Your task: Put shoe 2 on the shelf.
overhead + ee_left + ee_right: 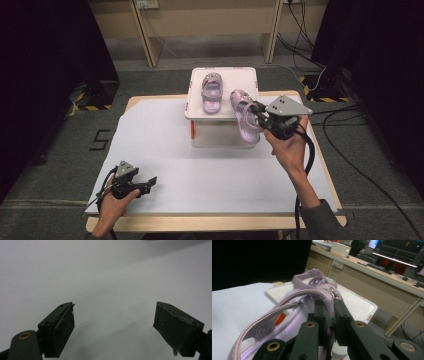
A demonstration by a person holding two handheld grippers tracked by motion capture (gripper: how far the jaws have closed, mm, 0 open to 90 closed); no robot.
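Two pale purple sandals are in play. One sandal (211,93) lies flat on the lid of a white box (196,111) at the table's far middle. My right gripper (256,111) is shut on the strap of the second sandal (243,117) and holds it in the air at the box's right edge; in the right gripper view that sandal (294,312) hangs from the pinched strap, sole side toward the camera. My left gripper (150,182) rests near the table's front left corner, open with nothing between its fingers (62,327).
The white tabletop (220,175) is wide and bare between the box and the front edge. Wooden table legs (147,35) and cables (345,120) lie on the floor beyond and to the right. Dark curtains flank both sides.
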